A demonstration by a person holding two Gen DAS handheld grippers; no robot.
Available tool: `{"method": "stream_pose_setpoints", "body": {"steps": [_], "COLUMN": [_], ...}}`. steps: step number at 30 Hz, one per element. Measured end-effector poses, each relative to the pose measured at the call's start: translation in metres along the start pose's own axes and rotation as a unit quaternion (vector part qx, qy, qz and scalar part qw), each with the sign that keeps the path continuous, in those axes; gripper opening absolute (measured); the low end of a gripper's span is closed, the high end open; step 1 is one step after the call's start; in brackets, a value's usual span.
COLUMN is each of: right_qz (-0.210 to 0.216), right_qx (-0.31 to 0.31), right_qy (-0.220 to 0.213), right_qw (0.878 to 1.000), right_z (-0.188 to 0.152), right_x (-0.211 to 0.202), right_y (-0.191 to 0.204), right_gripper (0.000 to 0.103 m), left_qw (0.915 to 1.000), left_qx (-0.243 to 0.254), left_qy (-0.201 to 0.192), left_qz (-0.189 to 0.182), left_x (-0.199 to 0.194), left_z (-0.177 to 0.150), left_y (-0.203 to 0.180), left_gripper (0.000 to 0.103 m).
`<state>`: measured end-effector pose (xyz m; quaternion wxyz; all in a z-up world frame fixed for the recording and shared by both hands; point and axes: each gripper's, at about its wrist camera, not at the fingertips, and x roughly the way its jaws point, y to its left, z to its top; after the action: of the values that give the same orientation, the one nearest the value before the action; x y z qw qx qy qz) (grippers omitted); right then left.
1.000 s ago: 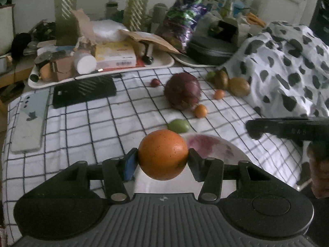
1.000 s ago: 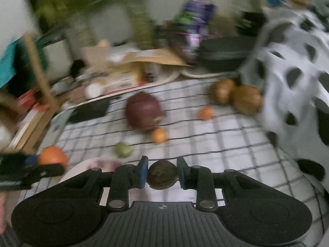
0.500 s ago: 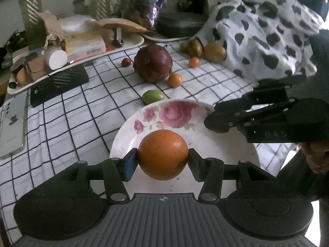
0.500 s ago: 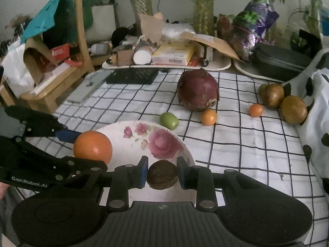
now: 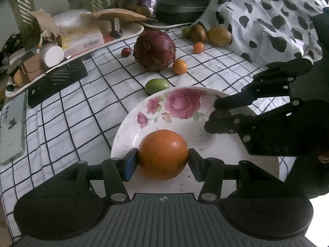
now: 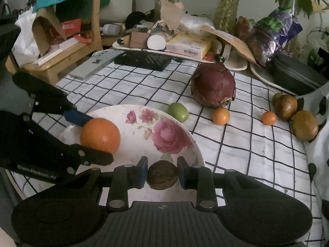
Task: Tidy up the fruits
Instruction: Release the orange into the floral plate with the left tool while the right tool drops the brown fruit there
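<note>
At the bottom centre of the left wrist view, the left gripper (image 5: 163, 160) is clenched on a large orange fruit (image 5: 163, 154), its pads pressed to both sides, and it holds the fruit low over the near part of the floral plate (image 5: 127, 127); whether the fruit touches the plate I cannot tell. At the bottom centre of the right wrist view, the right gripper (image 6: 162, 174) grasps a small dark brown fruit (image 6: 162, 175) in the same way, over the near right rim of the plate. Neither fruit is released yet, so the plate holds nothing loose as far as either view shows. Outward from the plate, 1 green fruit (image 6: 178, 112) lies just beside the far rim on the checked cloth (image 6: 246, 154). Beyond it sits a big dark red bulb-like item (image 6: 213, 85), with 2 small orange fruits (image 6: 221, 116) to the right of centre. At the right edge, 2 brownish fruits (image 6: 286, 107) rest against a spotted fabric (image 5: 267, 10). A tiny red fruit (image 5: 125, 51) shows in the upper middle of the left view. My judgement: the job is at an early stage, with 2 fruits about to be set down and at least 6 left on the cloth.
</note>
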<state>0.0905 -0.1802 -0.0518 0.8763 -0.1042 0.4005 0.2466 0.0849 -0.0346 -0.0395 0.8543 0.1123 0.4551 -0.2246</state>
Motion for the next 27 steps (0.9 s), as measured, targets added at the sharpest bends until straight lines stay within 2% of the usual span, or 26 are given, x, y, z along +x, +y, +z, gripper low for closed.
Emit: {"method": "stream_pose_setpoints", "body": {"steps": [2,5,6,8,11,13,17,27], "right_qz": [-0.003,-0.004,-0.003,-0.005,-0.014,-0.025,-0.044,-0.093], "right_qx": [-0.003,-0.003,0.0,0.002,0.008,0.016,0.044,0.087], "right_qy": [-0.005,-0.015,-0.019,-0.022,-0.03,-0.034,-0.033,-0.015], "right_qw": [1.0,1.0,1.0,1.0,0.999,0.999,0.997,0.992], "right_z": [0.0,0.0,0.0,0.0,-0.001,-0.002,-0.005,-0.018], "right_x": [-0.003,-0.01,-0.014,-0.019,-0.029,-0.033,-0.04,-0.049], "right_y": [0.001,0.0,-0.001,-0.001,-0.002,-0.003,-0.005,-0.006], "right_gripper": [0.053,0.068,0.07,0.076,0.089,0.095,0.103,0.103], "left_qw": [1.0,0.9999,0.9997,0.9987,0.9979,0.9982,0.9975,0.995], "left_qx": [0.003,0.011,0.018,0.033,0.041,0.034,0.022,-0.015], "left_qy": [0.005,0.008,0.006,-0.005,-0.029,-0.034,-0.047,-0.074], "left_qz": [0.003,0.008,0.017,0.038,0.041,0.037,0.047,0.065], "left_x": [0.0,-0.001,-0.002,-0.007,-0.018,-0.023,-0.031,-0.049], "left_z": [0.001,0.0,0.0,-0.001,-0.003,-0.003,-0.004,-0.011], "left_y": [-0.001,-0.003,-0.005,-0.009,-0.009,-0.008,-0.007,-0.006], "left_gripper": [0.051,0.052,0.053,0.074,0.077,0.078,0.078,0.078]}}
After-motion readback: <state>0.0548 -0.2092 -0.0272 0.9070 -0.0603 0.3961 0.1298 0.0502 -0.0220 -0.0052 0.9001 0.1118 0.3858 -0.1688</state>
